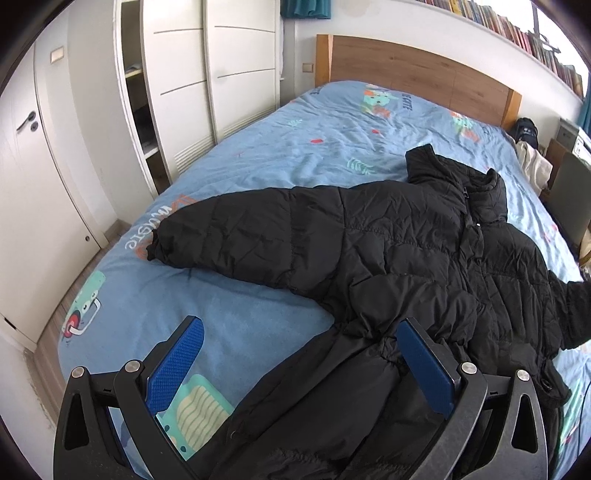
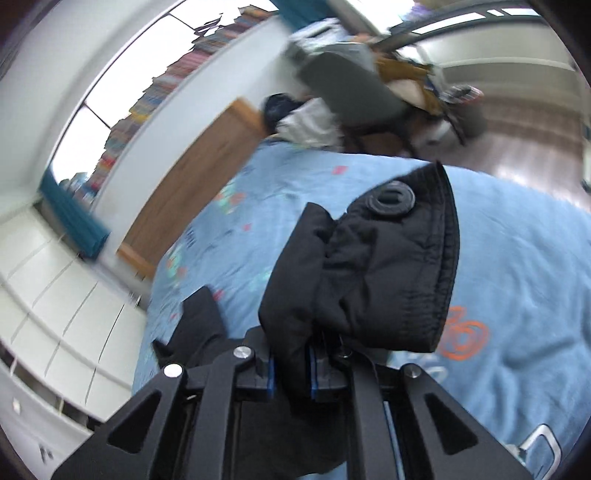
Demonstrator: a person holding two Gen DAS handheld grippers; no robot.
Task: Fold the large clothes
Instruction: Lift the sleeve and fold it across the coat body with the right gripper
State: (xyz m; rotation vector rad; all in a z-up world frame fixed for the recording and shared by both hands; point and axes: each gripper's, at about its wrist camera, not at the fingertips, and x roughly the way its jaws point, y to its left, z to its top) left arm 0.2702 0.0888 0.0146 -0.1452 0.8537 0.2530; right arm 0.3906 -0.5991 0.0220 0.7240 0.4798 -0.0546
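Note:
A black puffer jacket [image 1: 388, 254] lies spread on the blue bed cover [image 1: 266, 155], collar toward the headboard, one sleeve [image 1: 236, 236] stretched out to the left. My left gripper [image 1: 299, 354] is open above the jacket's lower hem, with its right pad [image 1: 424, 365] over the fabric and its left pad [image 1: 177, 365] over the bed cover. My right gripper [image 2: 291, 373] is shut on a bunched edge of the jacket [image 2: 373, 273] that carries a black snap button [image 2: 391, 201], and holds it lifted above the bed [image 2: 517, 266].
A wooden headboard [image 1: 417, 70] stands at the far end. White wardrobes [image 1: 207, 85] and a door [image 1: 29, 166] line the left side. A bookshelf [image 1: 524, 33] runs above. A chair [image 2: 351, 85] with clutter stands beside the bed on the right.

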